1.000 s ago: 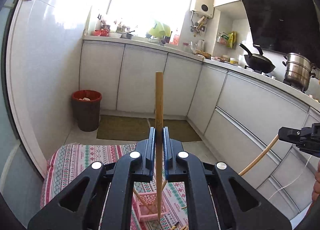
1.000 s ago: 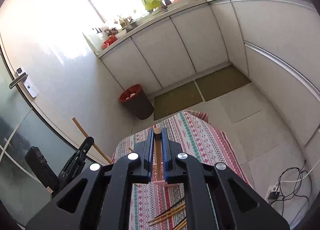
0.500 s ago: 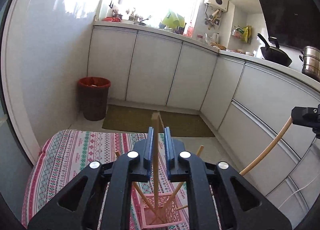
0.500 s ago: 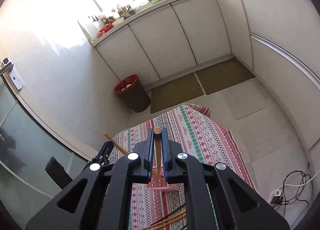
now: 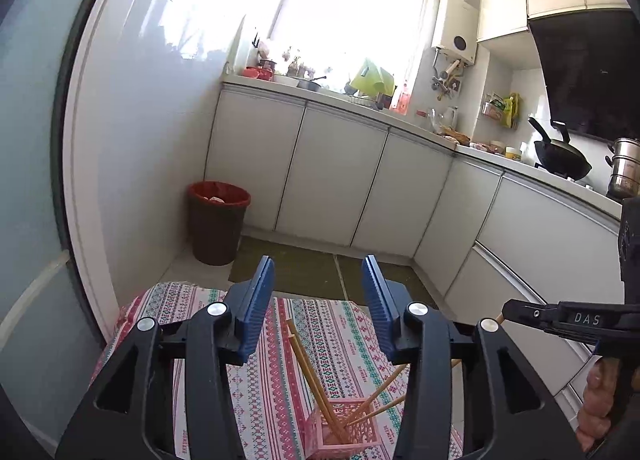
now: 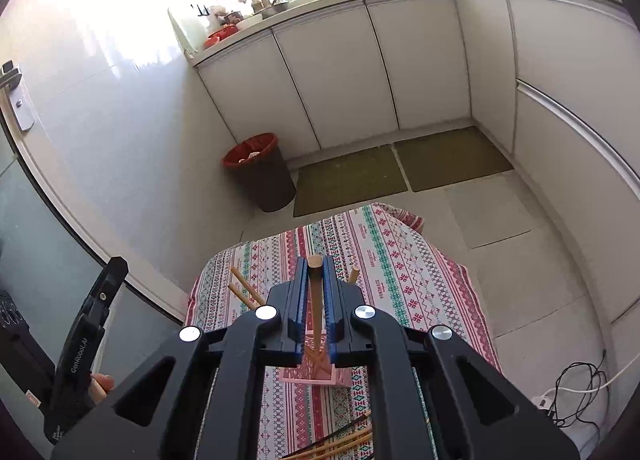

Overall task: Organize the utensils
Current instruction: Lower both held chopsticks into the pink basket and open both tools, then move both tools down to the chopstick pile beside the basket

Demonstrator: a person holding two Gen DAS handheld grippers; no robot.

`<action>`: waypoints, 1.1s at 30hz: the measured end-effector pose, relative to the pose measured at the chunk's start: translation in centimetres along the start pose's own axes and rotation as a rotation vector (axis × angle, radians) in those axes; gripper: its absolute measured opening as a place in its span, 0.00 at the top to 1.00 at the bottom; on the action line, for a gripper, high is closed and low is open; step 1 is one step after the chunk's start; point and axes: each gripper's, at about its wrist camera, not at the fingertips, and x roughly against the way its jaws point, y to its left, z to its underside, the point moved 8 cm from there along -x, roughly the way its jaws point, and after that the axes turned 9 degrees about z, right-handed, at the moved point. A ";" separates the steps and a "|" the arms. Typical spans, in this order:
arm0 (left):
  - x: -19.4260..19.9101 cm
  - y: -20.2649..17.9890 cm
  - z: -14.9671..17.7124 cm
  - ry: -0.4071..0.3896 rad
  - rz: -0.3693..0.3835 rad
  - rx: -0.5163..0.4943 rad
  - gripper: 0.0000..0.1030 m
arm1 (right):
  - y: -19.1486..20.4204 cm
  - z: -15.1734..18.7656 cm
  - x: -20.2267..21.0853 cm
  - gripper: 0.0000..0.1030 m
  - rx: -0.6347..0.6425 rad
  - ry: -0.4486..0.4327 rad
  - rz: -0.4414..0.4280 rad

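A pink lattice basket (image 5: 344,430) stands on the patterned tablecloth (image 5: 280,356) and holds several wooden chopsticks (image 5: 310,372) leaning outward. My left gripper (image 5: 318,292) is open and empty above the basket. My right gripper (image 6: 314,280) is shut on a wooden chopstick (image 6: 315,300), held upright with its lower end over the basket (image 6: 316,370). The right gripper also shows at the right edge of the left wrist view (image 5: 576,320). More loose chopsticks (image 6: 340,442) lie on the cloth near the bottom of the right wrist view.
A red-rimmed bin (image 5: 218,228) stands on the floor by the white cabinets (image 5: 328,176). Green mats (image 6: 400,172) lie beyond the table. Cables (image 6: 580,392) lie on the floor at right. A wok (image 5: 562,158) and pot sit on the counter.
My left gripper has opened and let go of its chopstick, which now leans in the basket. My right gripper has lowered its chopstick toward the basket.
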 end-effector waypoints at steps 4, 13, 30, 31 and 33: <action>-0.2 0.2 0.6 0.033 -0.017 -0.019 0.54 | 0.9 1.4 -1.9 0.91 0.044 0.032 0.007; 0.2 -1.7 1.3 0.079 -0.024 -0.088 0.42 | 0.6 2.6 -0.7 0.76 0.090 -0.016 0.090; 1.5 -2.1 7.1 0.232 -0.077 -0.186 0.07 | -3.5 6.8 3.8 0.11 0.149 -0.172 0.311; 1.4 -2.1 7.6 0.250 -0.078 -0.190 0.07 | -3.8 7.2 3.7 0.11 0.159 -0.167 0.326; 1.4 -2.2 8.3 0.272 -0.077 -0.199 0.07 | -4.3 8.0 3.6 0.11 0.176 -0.160 0.352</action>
